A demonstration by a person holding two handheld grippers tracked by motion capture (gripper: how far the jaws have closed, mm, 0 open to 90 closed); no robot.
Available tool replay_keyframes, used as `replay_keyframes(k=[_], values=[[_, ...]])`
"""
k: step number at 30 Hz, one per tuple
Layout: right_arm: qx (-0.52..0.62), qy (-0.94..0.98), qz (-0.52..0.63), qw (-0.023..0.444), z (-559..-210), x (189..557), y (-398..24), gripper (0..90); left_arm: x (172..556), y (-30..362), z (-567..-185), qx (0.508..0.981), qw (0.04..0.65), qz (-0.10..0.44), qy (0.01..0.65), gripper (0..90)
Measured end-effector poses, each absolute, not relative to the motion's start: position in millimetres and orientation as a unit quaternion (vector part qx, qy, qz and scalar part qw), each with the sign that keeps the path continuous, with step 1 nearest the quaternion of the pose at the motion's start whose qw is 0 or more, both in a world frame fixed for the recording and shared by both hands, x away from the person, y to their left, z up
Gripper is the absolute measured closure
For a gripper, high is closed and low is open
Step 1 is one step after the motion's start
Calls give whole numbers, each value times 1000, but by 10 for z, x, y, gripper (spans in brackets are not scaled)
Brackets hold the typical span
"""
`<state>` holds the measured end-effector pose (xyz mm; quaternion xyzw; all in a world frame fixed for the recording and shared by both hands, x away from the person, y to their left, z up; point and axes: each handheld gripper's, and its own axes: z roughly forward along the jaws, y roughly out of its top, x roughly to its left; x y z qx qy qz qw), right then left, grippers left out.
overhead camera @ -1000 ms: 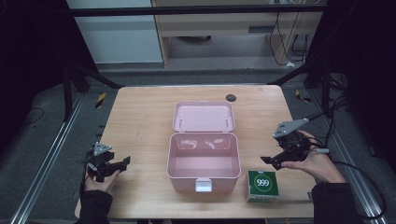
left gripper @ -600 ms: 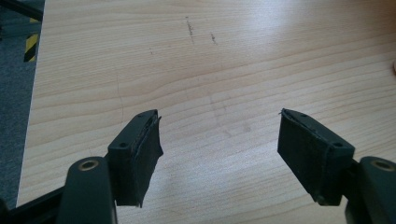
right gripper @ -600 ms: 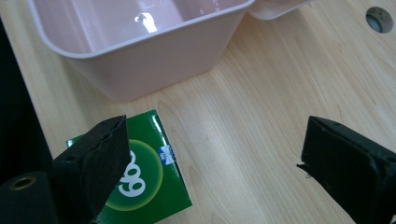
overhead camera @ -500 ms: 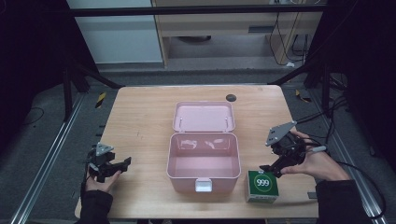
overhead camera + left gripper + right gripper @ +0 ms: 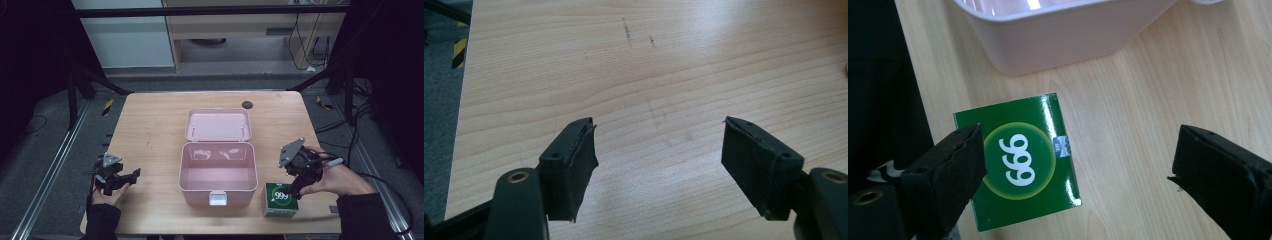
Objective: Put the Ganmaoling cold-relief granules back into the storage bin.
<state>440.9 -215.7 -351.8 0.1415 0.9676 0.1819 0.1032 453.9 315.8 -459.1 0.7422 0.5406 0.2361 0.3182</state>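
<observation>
High view: right tool (image 5: 295, 192) over the near right part of the wooden surface (image 5: 150, 130), tips angled down at the green box (image 5: 281, 199), which bears a white "999" in a round emblem. The box lies flat near the front edge, just right of the pink case (image 5: 218, 172) and close to its front right corner; no contact between box and case that I can tell. Case stands open at the middle, lid (image 5: 218, 125) laid back behind it. Right gripper view: jaws spread wide and just been opening, box (image 5: 1020, 167) below them, nearer the left-hand pad (image 5: 955, 170); the other pad is over bare wood. Nothing pinched; pink case wall (image 5: 1063, 35) lies beyond the box. Left tool (image 5: 131, 176) rests at the near left corner, well apart from the case. Left gripper view: left tool (image 5: 659, 170) jaws spread, bare wood between them, nothing held.
</observation>
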Motion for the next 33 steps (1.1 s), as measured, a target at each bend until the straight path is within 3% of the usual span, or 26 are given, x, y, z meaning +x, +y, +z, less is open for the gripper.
replay_keyframes(k=[33], values=[[106,985,119,72,-3891,4274,-1980,49,4540,3148,-4596,745,315,237,538,283]])
